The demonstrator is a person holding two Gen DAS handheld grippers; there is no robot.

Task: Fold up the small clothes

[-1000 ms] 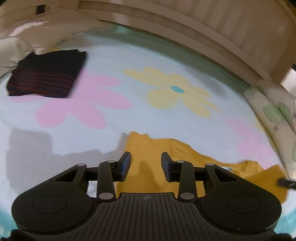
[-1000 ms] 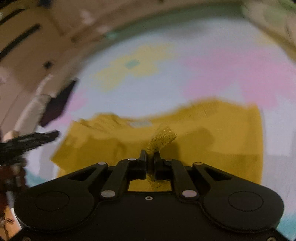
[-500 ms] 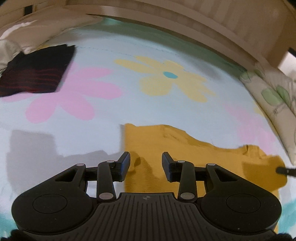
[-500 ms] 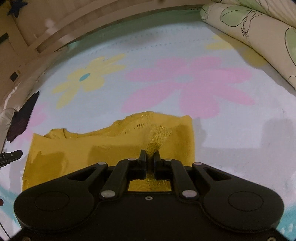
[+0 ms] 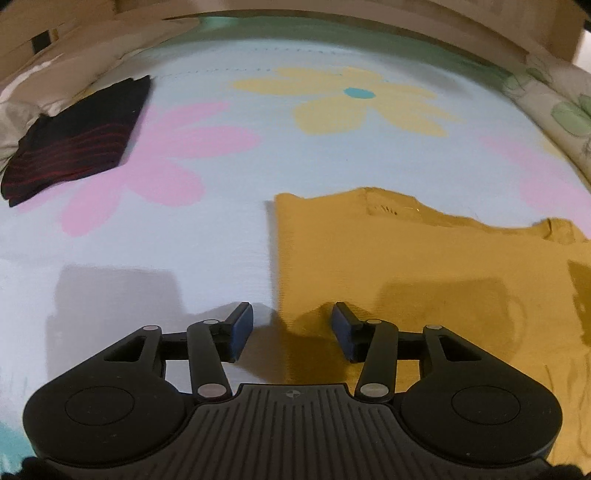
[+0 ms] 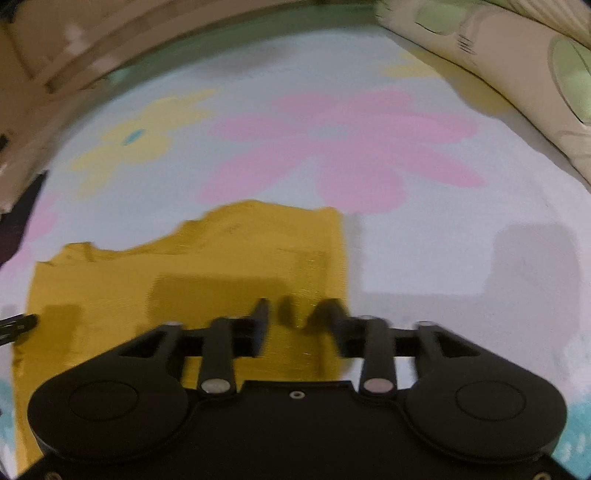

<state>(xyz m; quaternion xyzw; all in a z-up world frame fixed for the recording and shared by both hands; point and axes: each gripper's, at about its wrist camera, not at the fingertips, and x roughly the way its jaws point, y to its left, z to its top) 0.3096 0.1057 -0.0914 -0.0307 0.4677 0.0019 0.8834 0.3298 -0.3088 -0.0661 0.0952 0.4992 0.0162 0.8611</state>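
A yellow garment [image 5: 424, 266] lies flat on the flowered sheet, partly folded; it also shows in the right wrist view [image 6: 192, 273]. My left gripper [image 5: 291, 326] is open and empty, hovering over the garment's left edge. My right gripper [image 6: 295, 325] is open and empty over the garment's right part, near its right edge. The left gripper's tip [image 6: 18, 325] shows at the left edge of the right wrist view. A folded dark garment with red stripes [image 5: 74, 136] lies at the far left.
The pale blue sheet [image 5: 221, 240] has pink and yellow flowers. A leaf-print pillow [image 6: 517, 74] lies along the right side. A wooden bed frame [image 5: 406, 22] runs along the back. Light bedding [image 5: 22, 107] is bunched at the far left.
My right gripper has opened and let go of the yellow fabric, which now lies flat. My left gripper has shifted left to the garment's left edge and stayed open.
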